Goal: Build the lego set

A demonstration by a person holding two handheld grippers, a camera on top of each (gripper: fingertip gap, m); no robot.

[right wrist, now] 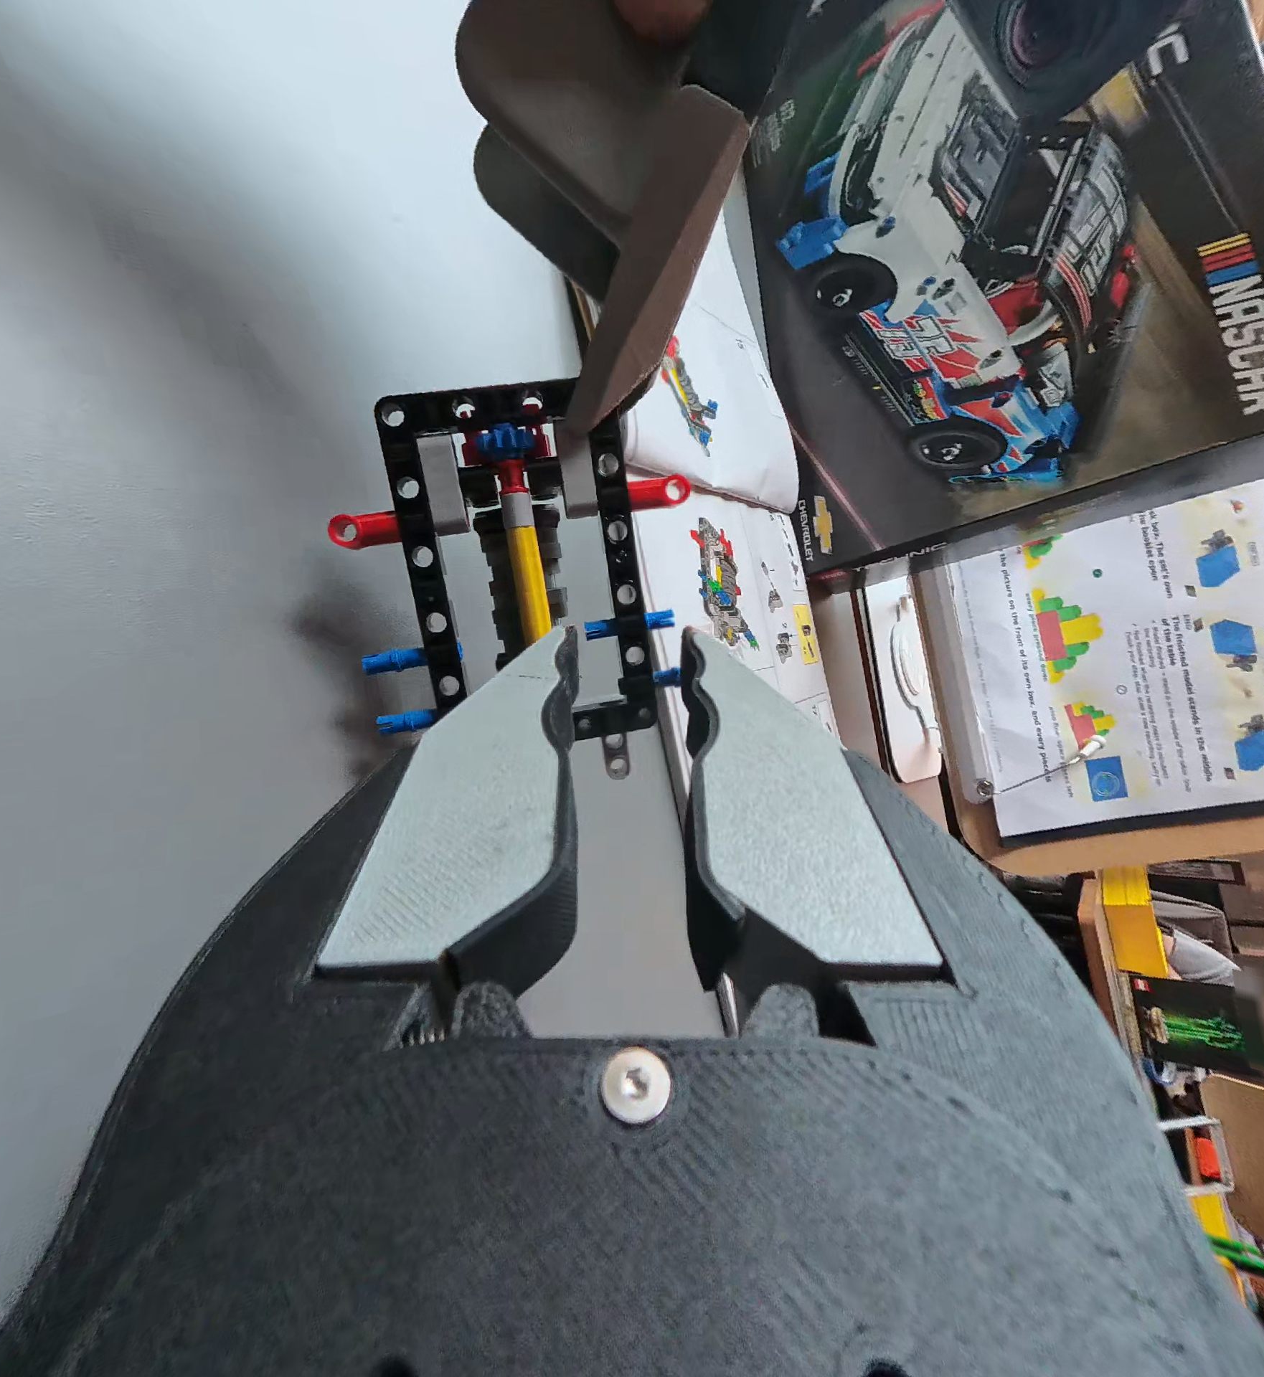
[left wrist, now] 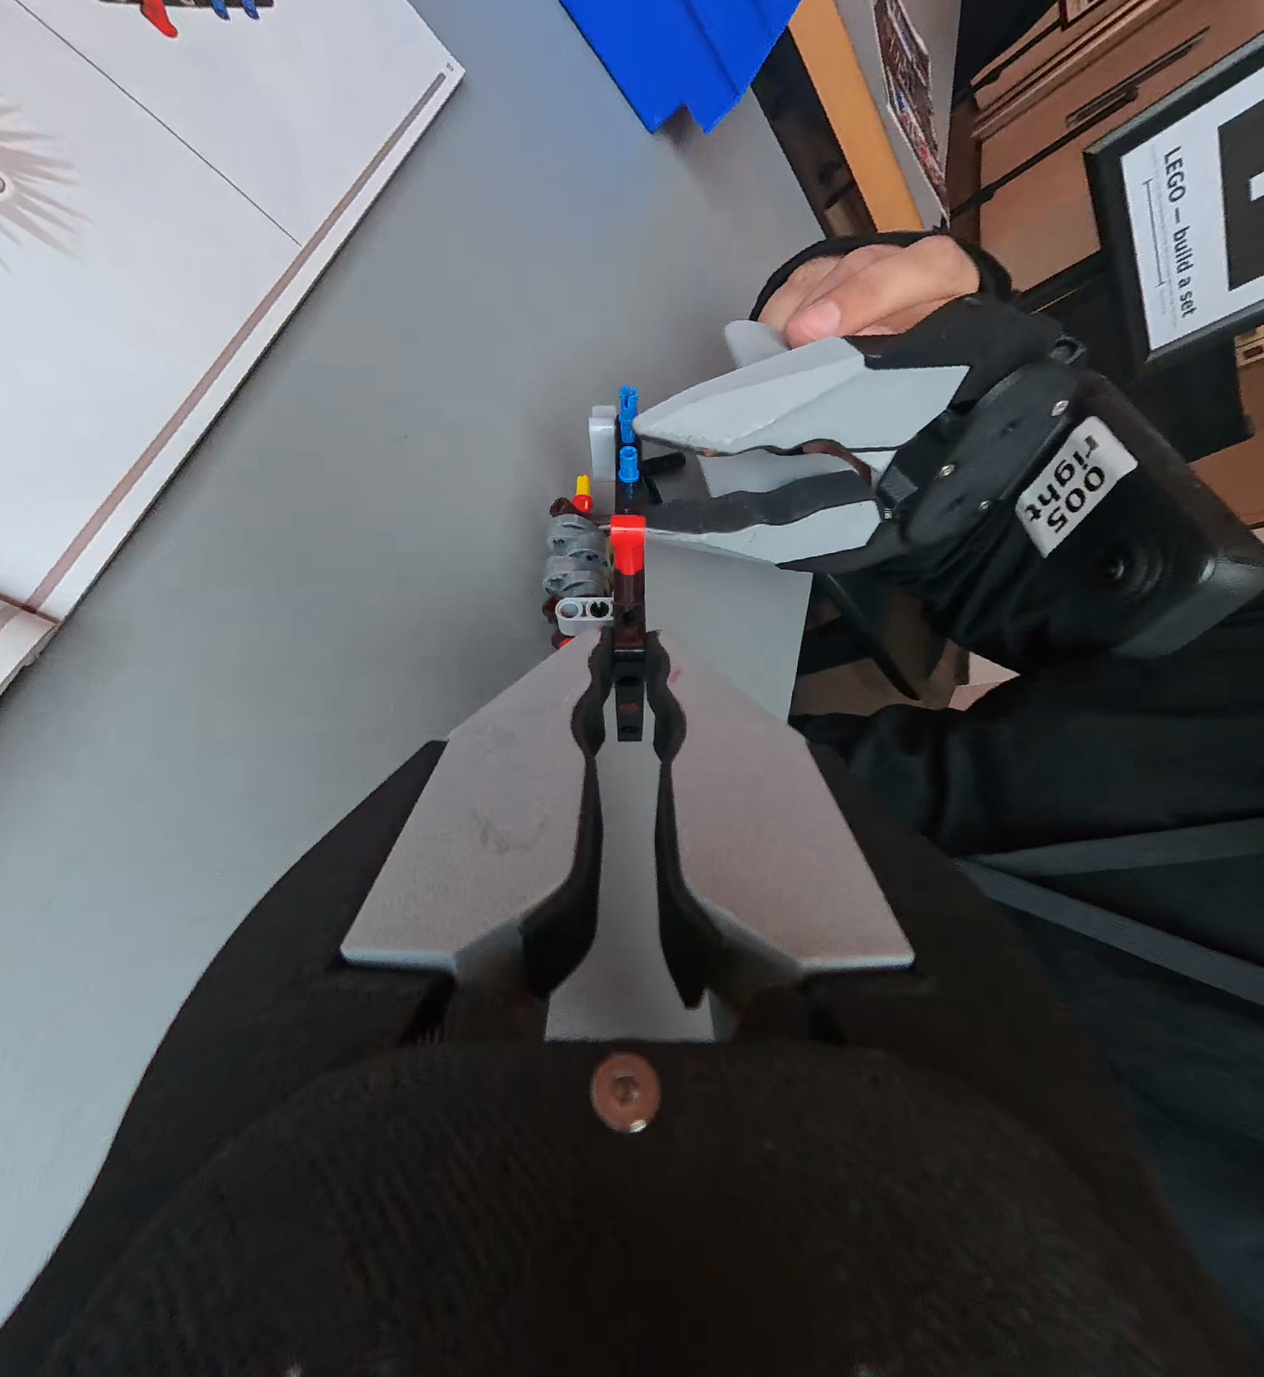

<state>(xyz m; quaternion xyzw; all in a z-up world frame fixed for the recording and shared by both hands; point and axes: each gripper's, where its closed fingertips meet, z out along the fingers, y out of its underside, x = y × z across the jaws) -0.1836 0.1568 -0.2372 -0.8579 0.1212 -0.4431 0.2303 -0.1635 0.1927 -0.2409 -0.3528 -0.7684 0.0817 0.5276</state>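
The lego assembly (right wrist: 420, 551) is a black rectangular frame with a yellow axle (right wrist: 523, 574), a blue gear, red pins and blue pins. It is held up above the grey table (left wrist: 390, 447). My left gripper (left wrist: 629, 670) is shut on one end of the frame, which shows edge-on in the left wrist view (left wrist: 625, 544). In the right wrist view the left gripper (right wrist: 580, 417) grips the frame's far corner. My right gripper (right wrist: 629, 648) is open, its fingers on either side of the frame's near corner beam. It also shows in the left wrist view (left wrist: 644, 473).
An open instruction booklet (left wrist: 130, 223) lies on the table to the left. A blue bin (left wrist: 674, 59) stands at the far edge. The set's box (right wrist: 1024, 261) and a printed sheet (right wrist: 1136, 656) stand behind the assembly. A framed sign (left wrist: 1225, 186) is at the right. Spacing between my two grippers at the tips: around 5 cm.
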